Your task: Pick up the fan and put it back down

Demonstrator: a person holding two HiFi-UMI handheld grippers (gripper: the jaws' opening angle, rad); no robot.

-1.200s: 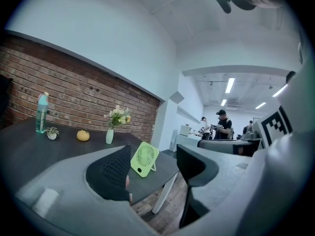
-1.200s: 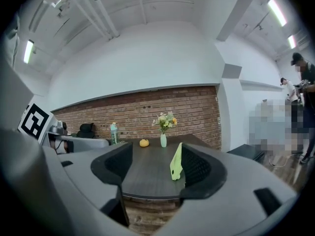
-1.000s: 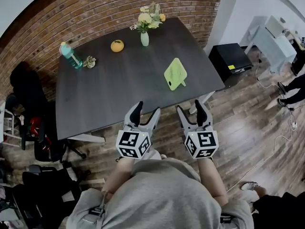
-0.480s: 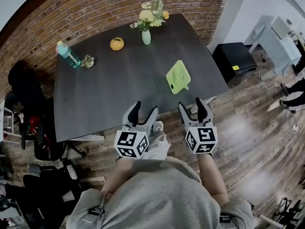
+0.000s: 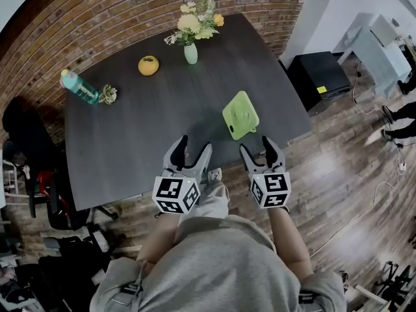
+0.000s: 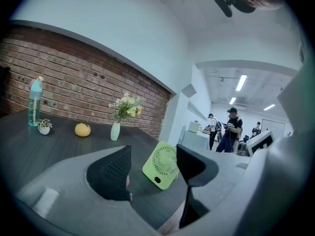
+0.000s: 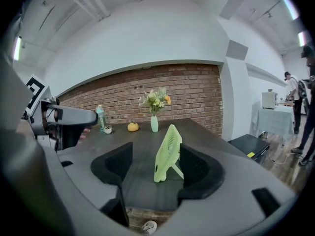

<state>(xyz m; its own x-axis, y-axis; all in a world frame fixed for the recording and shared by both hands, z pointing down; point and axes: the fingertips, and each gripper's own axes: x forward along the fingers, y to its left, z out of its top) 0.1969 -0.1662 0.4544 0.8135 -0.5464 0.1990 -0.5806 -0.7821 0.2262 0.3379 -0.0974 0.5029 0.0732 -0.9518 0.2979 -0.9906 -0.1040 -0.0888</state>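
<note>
A small light-green fan (image 5: 240, 114) stands propped on its stand near the front right corner of the dark table (image 5: 130, 142). It also shows in the left gripper view as the fan (image 6: 161, 164) and edge-on in the right gripper view as the fan (image 7: 167, 153). My left gripper (image 5: 190, 147) hovers open over the table's front edge, left of the fan. Open too, my right gripper (image 5: 257, 145) sits just short of the fan, with the fan farther out along the line of its jaws. Neither holds anything.
At the back of the table stand a vase of flowers (image 5: 190, 32), an orange fruit (image 5: 148, 65), a teal bottle (image 5: 78, 87) and a tiny potted plant (image 5: 107, 94). A black box (image 5: 318, 77) sits on the floor to the right. Chairs (image 5: 39, 174) crowd the left side.
Both grippers have moved forward and up toward the table, from above the floor to its front edge. The right one is now close to the fan.
</note>
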